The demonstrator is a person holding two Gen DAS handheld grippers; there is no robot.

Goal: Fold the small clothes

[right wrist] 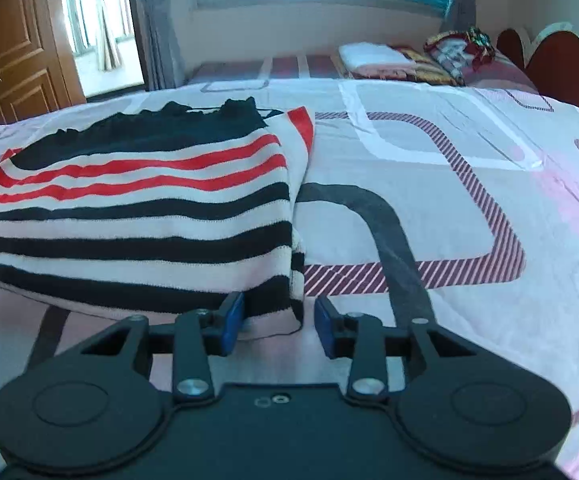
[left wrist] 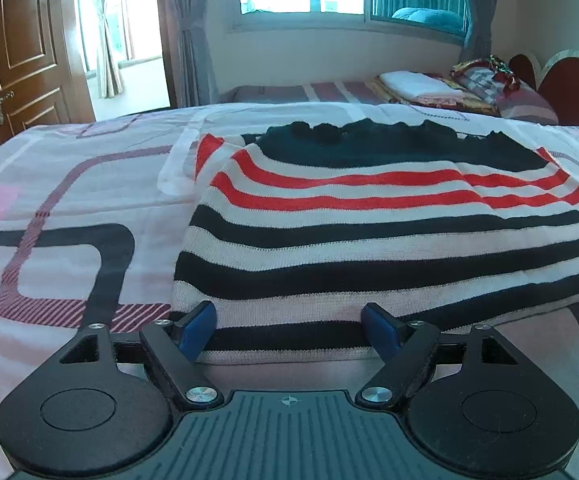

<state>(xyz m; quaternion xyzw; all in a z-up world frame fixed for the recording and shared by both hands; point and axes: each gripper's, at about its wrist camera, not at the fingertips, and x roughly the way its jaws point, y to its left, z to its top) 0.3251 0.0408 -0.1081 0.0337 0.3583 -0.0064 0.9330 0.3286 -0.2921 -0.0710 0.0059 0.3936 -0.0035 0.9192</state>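
The striped sweater lay partly folded on the bed. The left gripper stood spread wide at its near hem, gripping nothing. The right gripper straddled the near right corner, pads not pressing. Risk: closing there could catch only the top layer, undoing the fold.

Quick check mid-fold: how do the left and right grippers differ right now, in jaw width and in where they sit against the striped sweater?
The left gripper stands wide open; the right gripper is open more narrowly. The left one straddles the near hem of the striped sweater toward its left corner; the right one sits at the hem's right corner, where a loose black thread hangs. Shared: both have blue pads, point down at the near edge, and neither pinches fabric.
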